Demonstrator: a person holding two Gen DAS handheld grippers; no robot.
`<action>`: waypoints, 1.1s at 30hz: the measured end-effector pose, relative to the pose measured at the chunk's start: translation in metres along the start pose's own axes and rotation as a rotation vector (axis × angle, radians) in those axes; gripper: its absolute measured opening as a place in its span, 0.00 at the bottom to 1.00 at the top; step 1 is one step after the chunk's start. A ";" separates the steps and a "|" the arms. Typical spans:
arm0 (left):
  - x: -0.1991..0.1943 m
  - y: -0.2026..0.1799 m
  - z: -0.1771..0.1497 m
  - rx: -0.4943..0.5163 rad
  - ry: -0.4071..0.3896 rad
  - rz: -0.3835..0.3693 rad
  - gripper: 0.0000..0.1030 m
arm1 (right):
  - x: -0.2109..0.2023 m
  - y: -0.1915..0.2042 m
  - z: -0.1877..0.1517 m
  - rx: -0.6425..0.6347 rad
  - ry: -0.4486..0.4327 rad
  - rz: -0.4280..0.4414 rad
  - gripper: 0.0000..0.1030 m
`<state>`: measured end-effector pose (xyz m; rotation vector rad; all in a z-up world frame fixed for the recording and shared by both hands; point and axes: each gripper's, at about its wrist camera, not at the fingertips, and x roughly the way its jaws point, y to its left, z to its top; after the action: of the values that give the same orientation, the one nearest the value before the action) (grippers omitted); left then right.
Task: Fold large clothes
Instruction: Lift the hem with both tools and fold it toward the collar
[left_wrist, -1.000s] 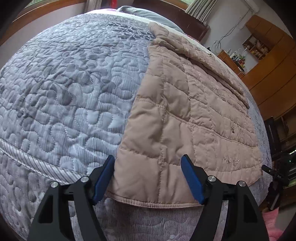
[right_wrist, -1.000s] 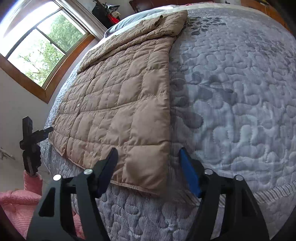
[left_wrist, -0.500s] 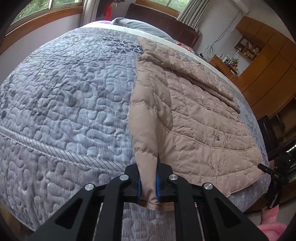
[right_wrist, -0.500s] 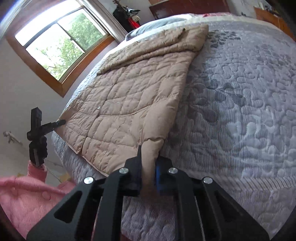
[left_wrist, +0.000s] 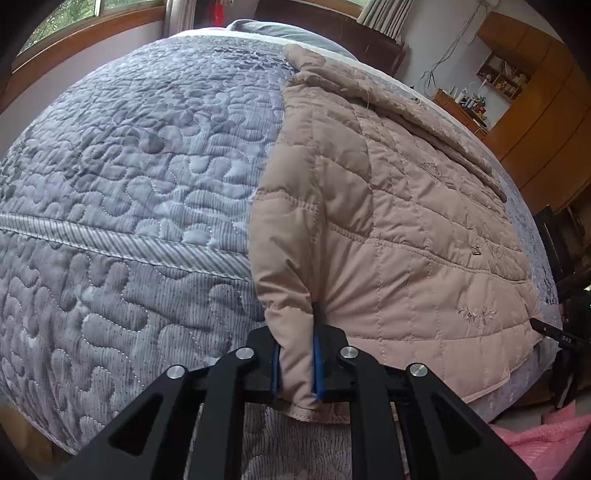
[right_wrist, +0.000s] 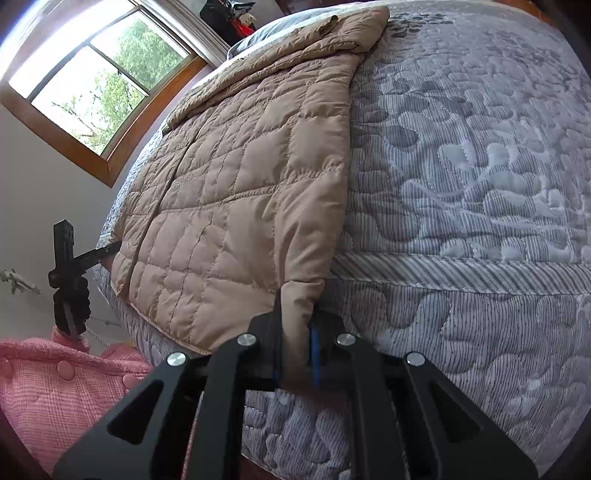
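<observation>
Both grippers (left_wrist: 297, 363) (right_wrist: 295, 354) — clamped on coat (left_wrist: 388, 221)

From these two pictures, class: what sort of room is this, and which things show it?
Most likely a home bedroom. A bed under a grey quilted bedspread fills both views, with a pillow at its head, a wooden-framed window beside it and wooden cupboards along one wall.

We see a bed under a grey quilted bedspread (left_wrist: 129, 155), a wood-framed window (right_wrist: 92, 92) bright with daylight and green trees, pale walls, wooden cabinets (left_wrist: 546, 122) and a dark headboard (left_wrist: 332, 33).
</observation>
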<state>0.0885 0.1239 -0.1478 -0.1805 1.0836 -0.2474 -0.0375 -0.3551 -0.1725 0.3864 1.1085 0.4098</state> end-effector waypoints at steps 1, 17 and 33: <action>-0.002 -0.002 0.000 0.004 -0.003 0.003 0.13 | -0.002 -0.001 -0.002 0.002 -0.005 -0.001 0.10; -0.082 -0.045 0.091 0.116 -0.266 -0.125 0.12 | -0.091 0.030 0.064 -0.059 -0.245 0.046 0.09; -0.021 -0.077 0.288 0.135 -0.321 -0.073 0.12 | -0.071 -0.011 0.263 0.128 -0.238 0.093 0.09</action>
<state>0.3259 0.0630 0.0224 -0.1333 0.7401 -0.3433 0.1768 -0.4245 -0.0188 0.5863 0.8892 0.3648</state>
